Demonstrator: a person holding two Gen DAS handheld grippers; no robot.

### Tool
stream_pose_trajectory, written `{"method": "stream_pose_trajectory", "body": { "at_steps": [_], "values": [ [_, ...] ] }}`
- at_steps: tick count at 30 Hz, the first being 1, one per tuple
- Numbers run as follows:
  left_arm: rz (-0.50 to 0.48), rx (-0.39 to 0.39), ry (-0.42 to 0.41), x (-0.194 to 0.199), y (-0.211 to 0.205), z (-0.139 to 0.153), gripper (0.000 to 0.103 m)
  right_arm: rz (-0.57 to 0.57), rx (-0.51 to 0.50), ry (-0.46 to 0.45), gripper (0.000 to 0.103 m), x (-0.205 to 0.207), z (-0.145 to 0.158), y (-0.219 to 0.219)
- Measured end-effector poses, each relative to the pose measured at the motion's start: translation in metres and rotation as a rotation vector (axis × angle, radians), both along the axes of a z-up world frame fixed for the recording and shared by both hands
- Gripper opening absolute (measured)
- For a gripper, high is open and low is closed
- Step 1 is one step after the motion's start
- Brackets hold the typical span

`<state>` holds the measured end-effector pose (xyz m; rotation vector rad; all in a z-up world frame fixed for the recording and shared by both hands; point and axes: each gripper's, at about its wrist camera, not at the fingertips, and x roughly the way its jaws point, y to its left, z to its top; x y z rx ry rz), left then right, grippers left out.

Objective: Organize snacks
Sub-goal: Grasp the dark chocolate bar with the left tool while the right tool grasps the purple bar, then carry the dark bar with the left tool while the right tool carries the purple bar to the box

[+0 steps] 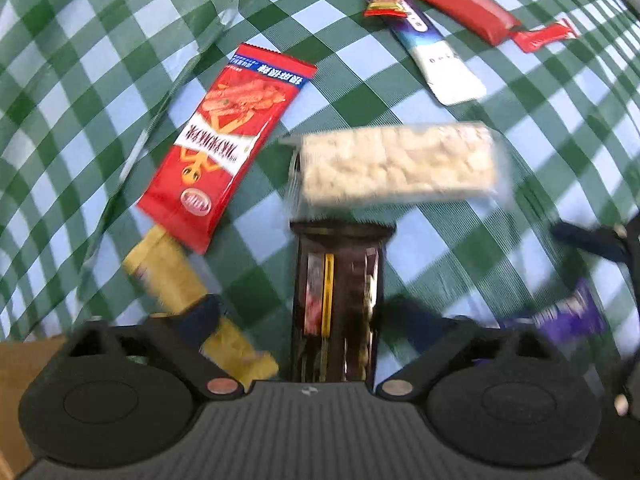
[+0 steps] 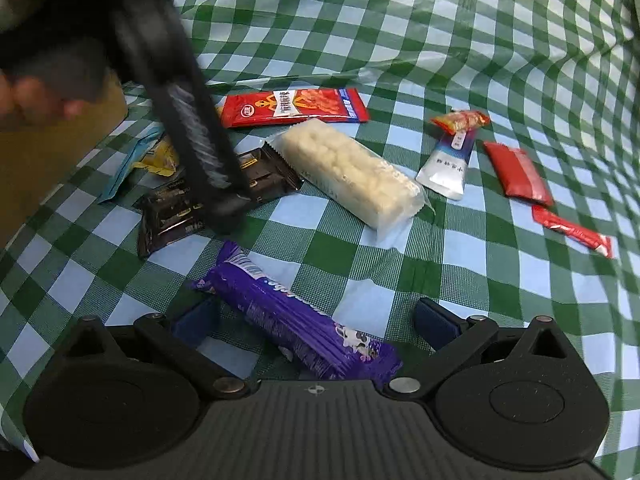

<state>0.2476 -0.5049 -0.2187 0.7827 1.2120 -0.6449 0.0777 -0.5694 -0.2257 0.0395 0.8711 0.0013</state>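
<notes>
Snacks lie scattered on a green checked cloth. In the left wrist view my left gripper (image 1: 308,316) is open, its blue pads on either side of a dark brown chocolate packet (image 1: 338,300) that lies between them. Beyond it lie a clear pack of puffed rice bars (image 1: 396,164) and a red snack packet (image 1: 228,140). In the right wrist view my right gripper (image 2: 316,320) is open around a purple biscuit bar (image 2: 296,316) on the cloth. The left gripper's body (image 2: 192,120) reaches down onto the brown packets (image 2: 216,196).
A yellow wrapper (image 1: 192,296) lies at the left finger. A white-blue sachet (image 2: 448,164), a small orange-red packet (image 2: 460,120) and two red packets (image 2: 518,176) lie to the right. A brown cardboard box (image 2: 48,160) stands at the left edge, with a blue-yellow packet (image 2: 148,156) beside it.
</notes>
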Motion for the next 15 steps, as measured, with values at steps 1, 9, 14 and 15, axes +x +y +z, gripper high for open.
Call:
{"method": "stream_pose_trajectory", "body": {
  "at_steps": [1,9,14,15],
  "values": [
    [0.018,-0.024,0.031,0.003,0.001,0.000,0.073,0.001,0.004,-0.012,0.101,-0.001,-0.001,0.001],
    [0.119,-0.112,0.026,-0.008,0.029,0.029,0.043,-0.042,0.035,-0.049,0.017,-0.022,0.016,0.015],
    [0.142,-0.194,-0.001,-0.044,0.061,0.081,0.043,-0.268,0.105,-0.085,0.017,-0.064,0.051,0.019],
    [0.145,-0.211,-0.012,-0.052,0.069,0.091,0.043,-0.309,0.124,-0.099,0.017,-0.072,0.060,0.020]
  ]
}}
